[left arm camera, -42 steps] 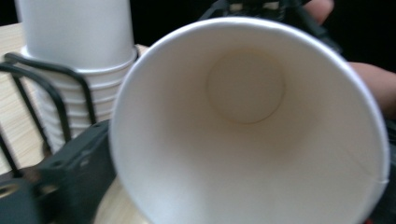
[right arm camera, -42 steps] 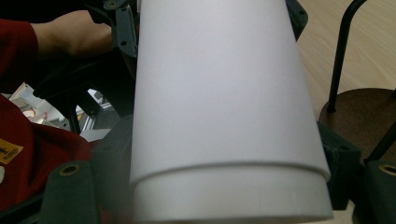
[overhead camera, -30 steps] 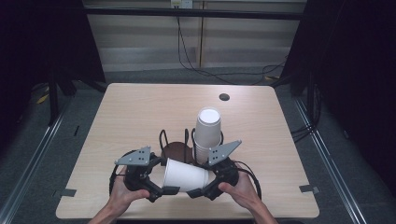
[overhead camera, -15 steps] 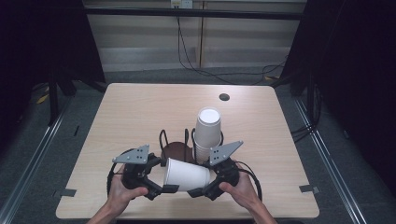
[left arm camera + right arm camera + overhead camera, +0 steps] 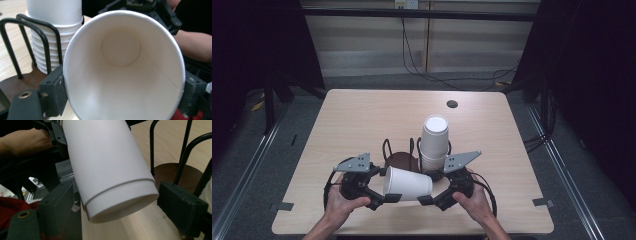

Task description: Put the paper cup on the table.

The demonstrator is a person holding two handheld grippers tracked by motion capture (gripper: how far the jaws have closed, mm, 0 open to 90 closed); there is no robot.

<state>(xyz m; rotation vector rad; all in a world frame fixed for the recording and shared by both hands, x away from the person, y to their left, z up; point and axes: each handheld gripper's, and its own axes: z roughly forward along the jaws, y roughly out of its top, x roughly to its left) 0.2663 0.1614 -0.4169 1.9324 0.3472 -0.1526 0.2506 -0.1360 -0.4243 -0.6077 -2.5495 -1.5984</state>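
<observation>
A white paper cup [image 5: 408, 183] lies on its side in the air between both grippers, just above the table's near edge. My left gripper [image 5: 388, 186] is shut on its open rim. In the left gripper view I look straight into the cup [image 5: 123, 65], with a pad pressed on either side of my left gripper [image 5: 123, 92]. Its jaws closed onto the rim a moment ago. My right gripper [image 5: 430, 187] is shut on the cup's base end. In the right gripper view the cup [image 5: 107, 170] fills the gap between the pads of the right gripper [image 5: 117, 210].
Behind the grippers a black wire cup holder [image 5: 401, 160] on a brown round base carries a tall stack of white cups [image 5: 435, 142] in its right slot. A small dark hole [image 5: 452, 104] marks the far tabletop. The table's near edge is just below the hands.
My left gripper's jaws have closed in on the cup's rim. Both hands and the cup have otherwise hardly moved.
</observation>
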